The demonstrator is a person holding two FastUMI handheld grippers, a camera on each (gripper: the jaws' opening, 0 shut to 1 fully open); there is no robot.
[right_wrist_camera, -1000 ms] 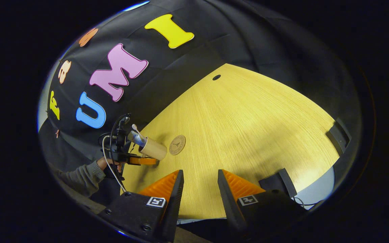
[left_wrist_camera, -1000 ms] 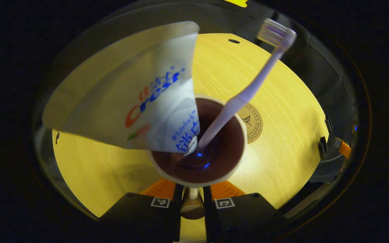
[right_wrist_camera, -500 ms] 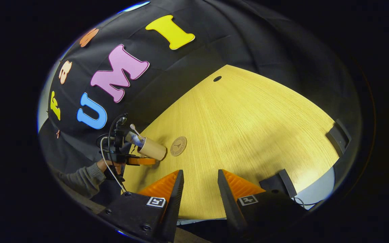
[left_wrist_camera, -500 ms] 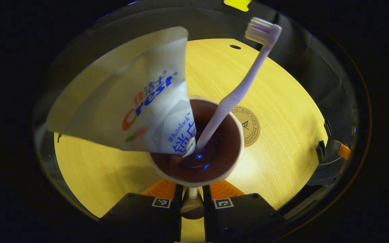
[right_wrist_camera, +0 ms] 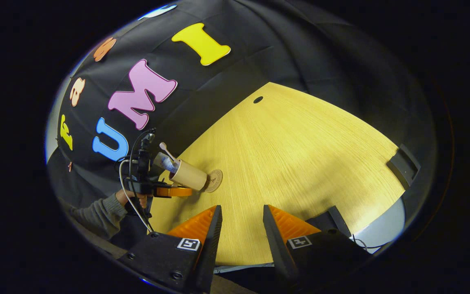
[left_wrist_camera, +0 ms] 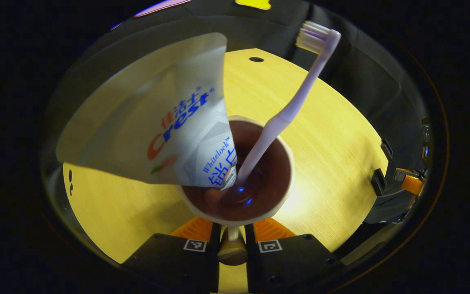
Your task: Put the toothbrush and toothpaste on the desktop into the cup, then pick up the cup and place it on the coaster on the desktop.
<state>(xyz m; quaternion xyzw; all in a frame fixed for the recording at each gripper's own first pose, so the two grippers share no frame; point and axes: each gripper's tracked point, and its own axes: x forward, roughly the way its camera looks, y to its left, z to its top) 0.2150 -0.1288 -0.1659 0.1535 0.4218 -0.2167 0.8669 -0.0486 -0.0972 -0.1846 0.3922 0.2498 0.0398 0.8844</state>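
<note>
A cream cup (left_wrist_camera: 239, 171) with a dark inside fills the middle of the left gripper view. A white toothpaste tube (left_wrist_camera: 169, 122) leans out of it to the left and a pale toothbrush (left_wrist_camera: 296, 102) stands in it, bristles up. My left gripper (left_wrist_camera: 232, 230) is shut on the cup's handle. In the right gripper view the cup (right_wrist_camera: 188, 175) hangs over the near edge of the round brown coaster (right_wrist_camera: 215, 179); I cannot tell if they touch. A hand (right_wrist_camera: 127, 199) holds the left gripper (right_wrist_camera: 171, 191) there. My right gripper (right_wrist_camera: 241, 226) is open over the table's front edge.
The yellow wooden table (right_wrist_camera: 300, 155) has a small dark hole (right_wrist_camera: 258, 99) near its far edge. Black blocks sit at its right edge (right_wrist_camera: 402, 161) and near the right gripper (right_wrist_camera: 333, 216). The black booth wall rises behind the table.
My left gripper has carried the cup over to the coaster. In the left gripper view the coaster has slipped behind the cup. The right gripper has barely moved.
</note>
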